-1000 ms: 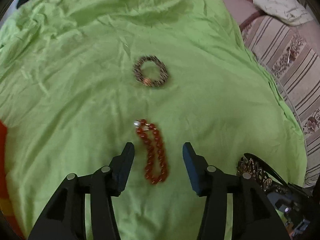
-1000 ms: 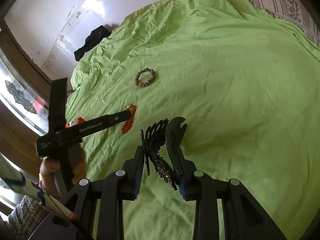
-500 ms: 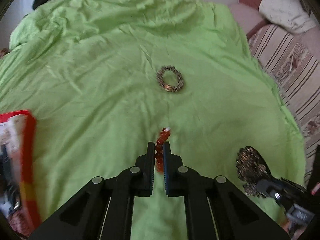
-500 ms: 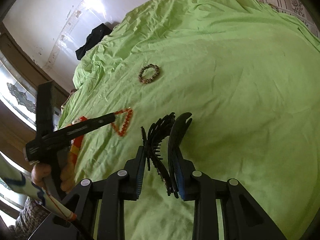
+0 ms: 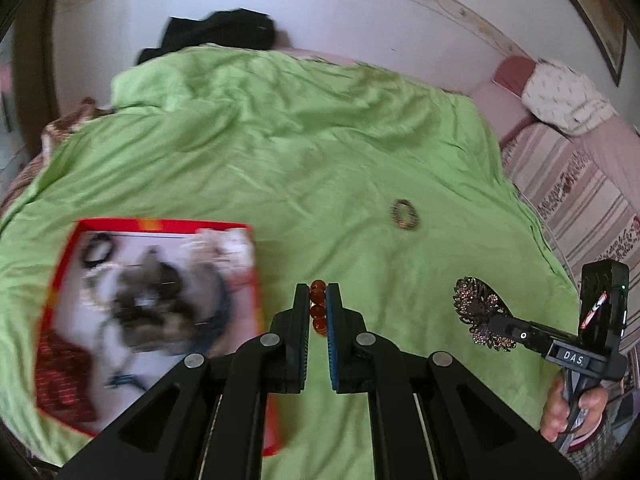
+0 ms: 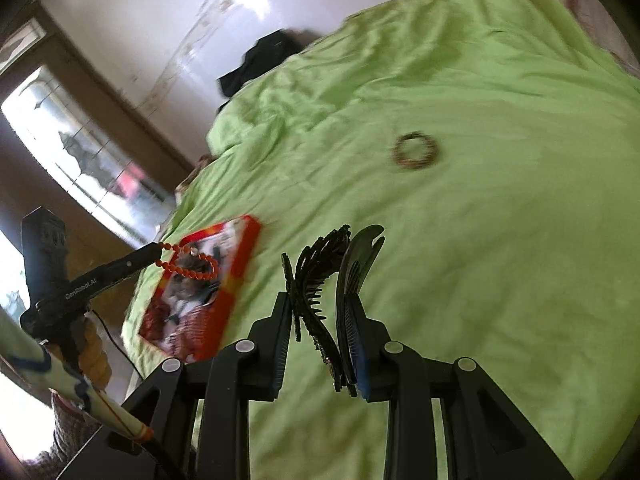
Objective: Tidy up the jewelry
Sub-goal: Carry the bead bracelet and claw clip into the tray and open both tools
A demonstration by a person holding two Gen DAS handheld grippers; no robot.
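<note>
My left gripper (image 5: 318,298) is shut on an orange bead bracelet (image 5: 318,312) and holds it in the air; in the right wrist view the bracelet (image 6: 190,264) dangles above a red box (image 6: 204,288) of jewelry. The red box (image 5: 148,312) lies on the green sheet at the left. My right gripper (image 6: 320,312) is shut on a black jeweled hair clip (image 6: 320,280), which also shows in the left wrist view (image 5: 480,312). A brown beaded bracelet (image 5: 405,215) lies loose on the sheet farther away (image 6: 415,151).
The green sheet (image 5: 280,152) covers the bed. Black clothing (image 5: 216,36) lies at the far edge by the white wall. Striped bedding (image 5: 572,200) and a pillow (image 5: 564,96) are at the right. A window (image 6: 80,152) is at the left.
My left gripper closed on the orange bracelet, lifted it off the sheet and swung left toward the red box. My right gripper kept the hair clip and followed left.
</note>
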